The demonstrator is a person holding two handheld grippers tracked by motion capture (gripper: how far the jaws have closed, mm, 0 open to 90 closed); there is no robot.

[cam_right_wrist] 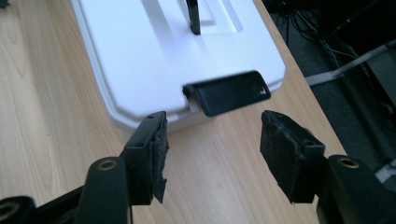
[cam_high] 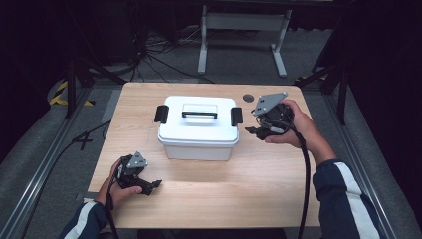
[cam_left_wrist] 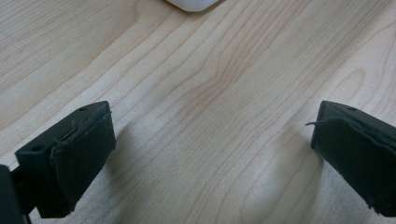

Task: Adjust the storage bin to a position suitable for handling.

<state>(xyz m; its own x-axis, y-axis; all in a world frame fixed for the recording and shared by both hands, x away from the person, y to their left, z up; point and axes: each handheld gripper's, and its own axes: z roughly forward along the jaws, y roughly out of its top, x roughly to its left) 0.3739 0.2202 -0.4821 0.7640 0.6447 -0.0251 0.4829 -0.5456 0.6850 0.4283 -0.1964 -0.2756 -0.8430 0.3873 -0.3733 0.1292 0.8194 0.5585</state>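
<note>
A white lidded box (cam_high: 199, 127) stands in the middle of the wooden table (cam_high: 239, 189), with a black carry handle (cam_high: 199, 114) on top and a black latch on each end. My right gripper (cam_high: 251, 130) hovers just right of the box, pointed at the right latch (cam_high: 236, 116). In the right gripper view its jaws stand apart with nothing between them, and the latch (cam_right_wrist: 231, 92) lies just beyond the fingertips (cam_right_wrist: 156, 149). My left gripper (cam_high: 155, 185) rests low at the table's front left, jaws wide over bare wood (cam_left_wrist: 210, 116), a corner of the box (cam_left_wrist: 191, 4) ahead.
A small round cable port (cam_high: 248, 97) sits in the table's back right. Beyond the table are a white metal stand (cam_high: 242, 30), cables on the grey floor and dark frame legs at both sides. The table's right edge runs close past the box in the right gripper view.
</note>
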